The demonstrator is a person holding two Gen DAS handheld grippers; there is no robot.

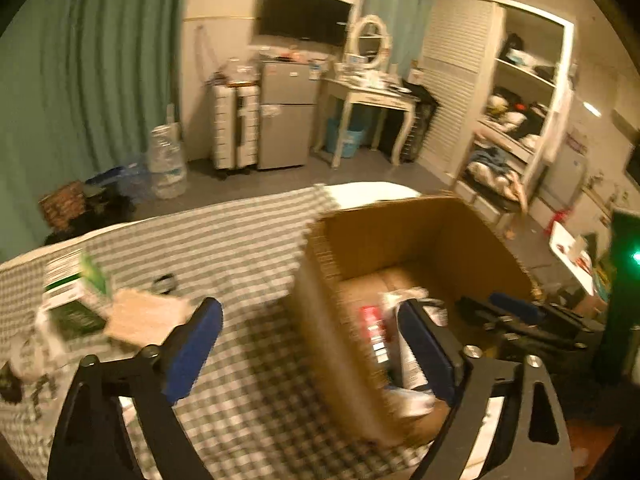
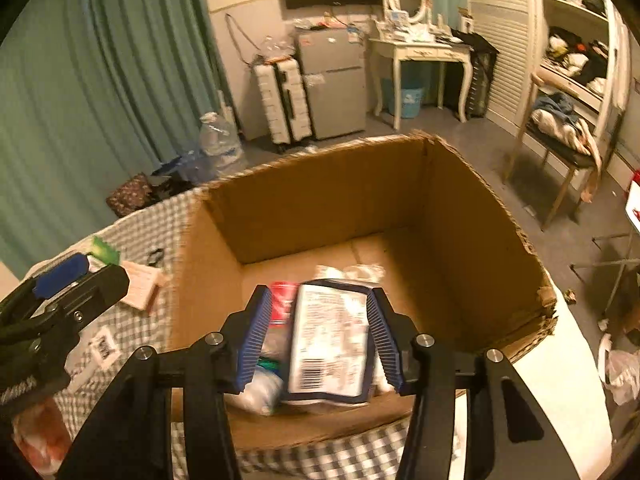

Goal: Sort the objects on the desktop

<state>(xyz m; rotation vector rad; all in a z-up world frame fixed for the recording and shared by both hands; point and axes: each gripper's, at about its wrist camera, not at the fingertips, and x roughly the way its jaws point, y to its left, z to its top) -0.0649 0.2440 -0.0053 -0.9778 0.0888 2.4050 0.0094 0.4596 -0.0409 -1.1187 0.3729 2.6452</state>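
Checkered tablecloth (image 1: 248, 248) bears cardboard box (image 2: 472, 216); right claw (image 2: 318, 336) and left claw (image 1: 316, 344) spread.

Packet (image 2: 330, 340) lies in box (image 2: 480, 216), on tablecloth (image 1: 240, 240).

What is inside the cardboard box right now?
The cardboard box holds a white printed packet, a red-labelled item and white wrapped items. Anything beneath them is hidden.

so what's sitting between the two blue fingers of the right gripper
In the right wrist view, a white packet with a barcode lies between the right gripper fingers, inside the cardboard box. Whether the open fingers touch it is unclear.
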